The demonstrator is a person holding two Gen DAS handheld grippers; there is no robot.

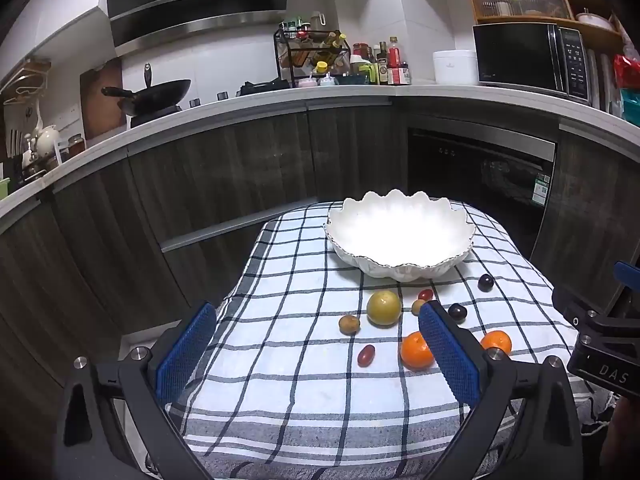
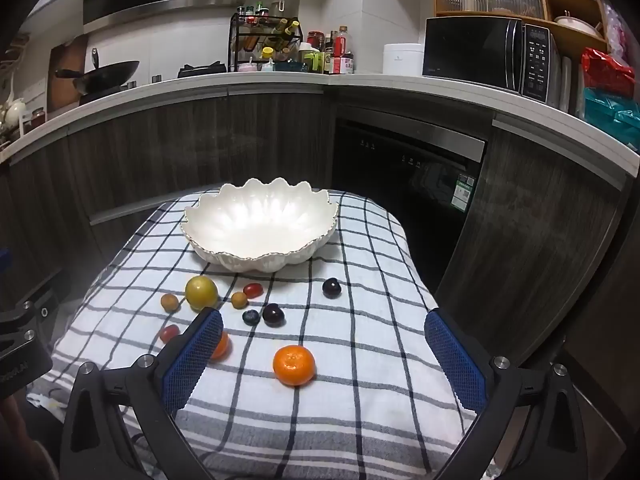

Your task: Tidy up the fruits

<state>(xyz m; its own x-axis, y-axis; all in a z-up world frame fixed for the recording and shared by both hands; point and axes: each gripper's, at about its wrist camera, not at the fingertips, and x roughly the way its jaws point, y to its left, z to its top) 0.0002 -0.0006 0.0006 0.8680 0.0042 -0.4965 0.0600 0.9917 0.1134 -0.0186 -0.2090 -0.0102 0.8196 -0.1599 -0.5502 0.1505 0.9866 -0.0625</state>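
Black claws [image 1: 318, 354] [image 2: 324, 358], blue mesh-textured pads [image 1: 186, 354], silver screws, perhaps "DAS" lettering.

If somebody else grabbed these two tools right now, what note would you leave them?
Left hand-held gripper: open, empty, above the near end of the checked cloth.
Right hand-held gripper: open, empty, likewise.

Things: white bowl sits at the far end of the cloth, nothing in it. All fruit lies loose on the cloth in front of it: a yellow-green fruit, two oranges, two dark plums, a blueberry, two small brown fruits, two small red ones.

Done: nothing yet.
Left: probably move every fruit into the bowl.
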